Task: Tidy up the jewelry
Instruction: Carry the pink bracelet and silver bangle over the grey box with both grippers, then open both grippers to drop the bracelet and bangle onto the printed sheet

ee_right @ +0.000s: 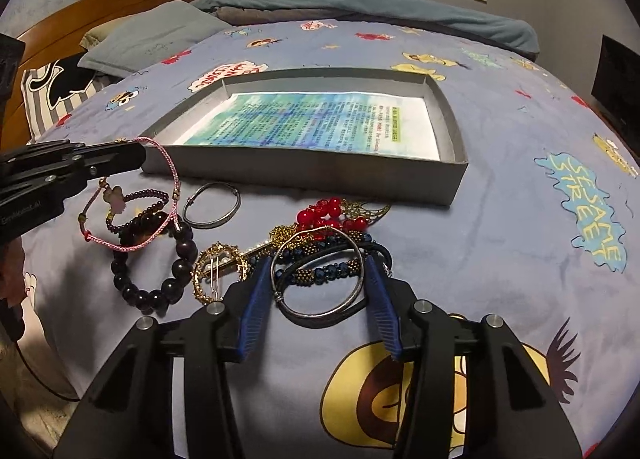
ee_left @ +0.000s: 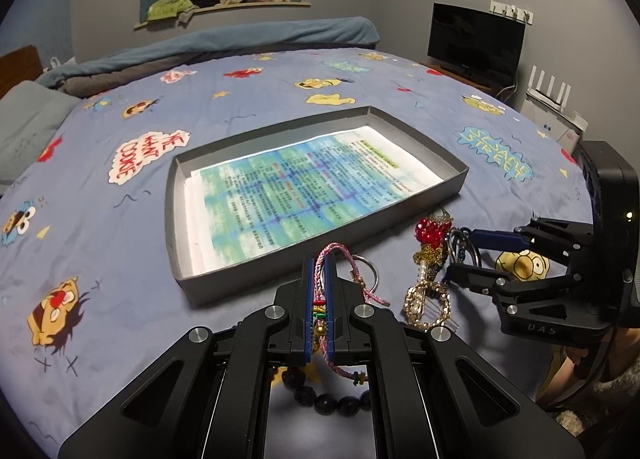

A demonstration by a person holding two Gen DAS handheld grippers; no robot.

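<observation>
Pink braided cord bracelet (ee_left: pixel 320 291) is pinched in the left gripper (ee_left: pixel 319 299), lifted near the grey box's (ee_left: pixel 320 271) front edge. Right gripper (ee_right: pixel 316 299) is spread around a silver bangle (ee_right: pixel 318 275) on the bedspread (ee_right: pixel 500 219). Next, likely, carry the bracelet over the wall and release it.

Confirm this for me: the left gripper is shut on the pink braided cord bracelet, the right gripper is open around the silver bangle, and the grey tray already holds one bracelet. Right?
Not quite. The grey tray holds only a printed sheet, no bracelet; the right wrist view shows this. The rest stands: the left gripper is shut on the pink braided cord bracelet, and the right gripper is open around the silver bangle.
</observation>
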